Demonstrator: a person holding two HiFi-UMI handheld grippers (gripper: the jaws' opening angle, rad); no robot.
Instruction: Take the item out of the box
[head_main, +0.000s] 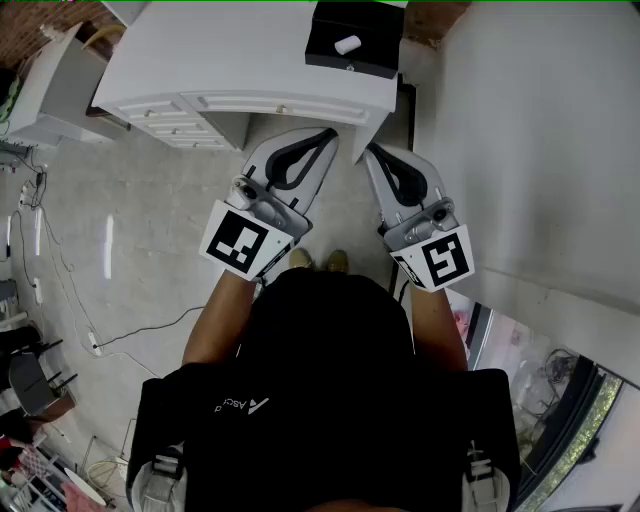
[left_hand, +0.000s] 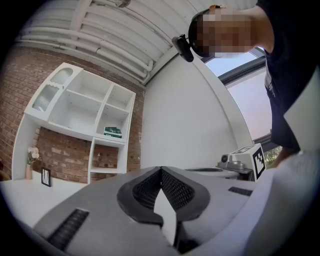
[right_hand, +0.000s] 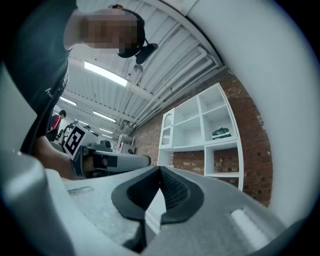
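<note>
1. The left tongs (head_main: 328, 135) and right tongs (head_main: 373, 150) are held side by side close in front of the person's chest. Their marker cubes are nearest the body and their tips point away towards the worktop (head_main: 220, 55).
2. Both tongs are closed. In each gripper view the dark pads meet at the tip, with nothing between them.
3. Below the tongs, the person's shoes (head_main: 300, 258) stand on the floor (head_main: 150, 260).
4. In the head view, the tips of the tongs stop about at the near edge of the white worktop, which has drawers.
5. A black box (head_main: 375, 25) sits at the worktop's far right corner.
6. The item (head_main: 347, 44), a short white cylinder, lies on its side on the box's dark upper face. I cannot tell whether that face is a lid or the inside.
7. Its long axis slants from near-left to far-right.
8. The item is well apart from both tongs. It lies straight ahead of them, roughly in line with the gap between the two tips.
9. Farthest off, the gripper views show a white shelf unit (left_hand: 80, 110) against a brick wall (left_hand: 65, 155).
</note>
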